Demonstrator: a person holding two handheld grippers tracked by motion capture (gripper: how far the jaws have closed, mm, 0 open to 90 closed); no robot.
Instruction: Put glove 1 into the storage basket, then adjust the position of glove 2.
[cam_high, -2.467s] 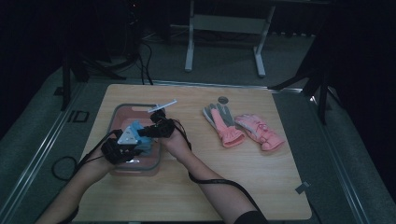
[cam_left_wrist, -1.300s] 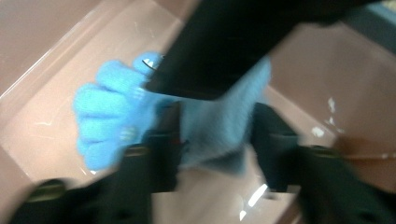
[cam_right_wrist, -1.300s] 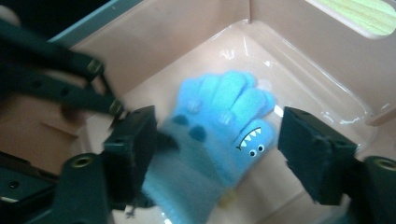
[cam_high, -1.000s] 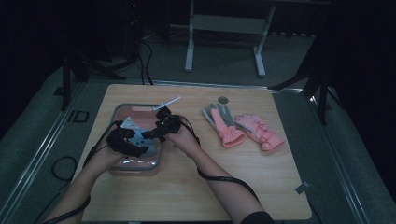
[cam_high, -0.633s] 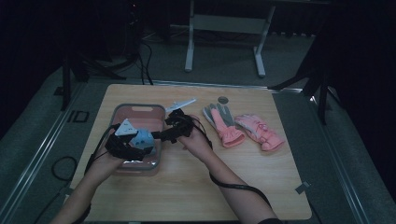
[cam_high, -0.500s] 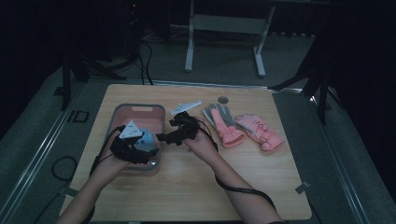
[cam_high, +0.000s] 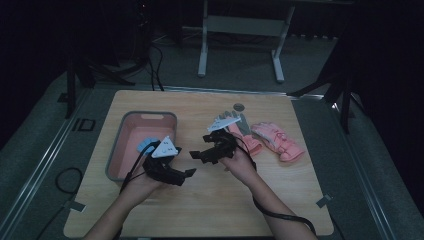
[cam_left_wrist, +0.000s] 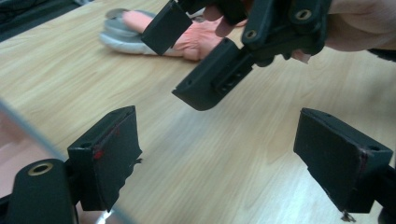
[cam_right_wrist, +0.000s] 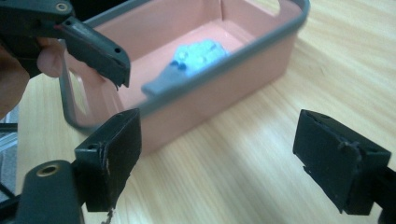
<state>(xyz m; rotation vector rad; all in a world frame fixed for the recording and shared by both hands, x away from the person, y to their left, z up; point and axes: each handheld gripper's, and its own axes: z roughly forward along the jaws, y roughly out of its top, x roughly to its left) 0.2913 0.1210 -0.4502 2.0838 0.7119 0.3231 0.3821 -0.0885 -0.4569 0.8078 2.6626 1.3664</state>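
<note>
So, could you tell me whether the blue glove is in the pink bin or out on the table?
In: the blue glove lies on the floor of the pink bin, inside its grey rim.

The right gripper (cam_right_wrist: 219, 163) is seen with its jaws spread wide, nothing between them, above bare wood of the table (cam_right_wrist: 261, 140). Beyond them a pink bin (cam_right_wrist: 224, 79) with a grey rim is set on the table, and a blue glove (cam_right_wrist: 196, 58) is lain inside it. At the upper left, the left gripper (cam_right_wrist: 93, 46) is held in a hand beside the bin's rim.
</note>
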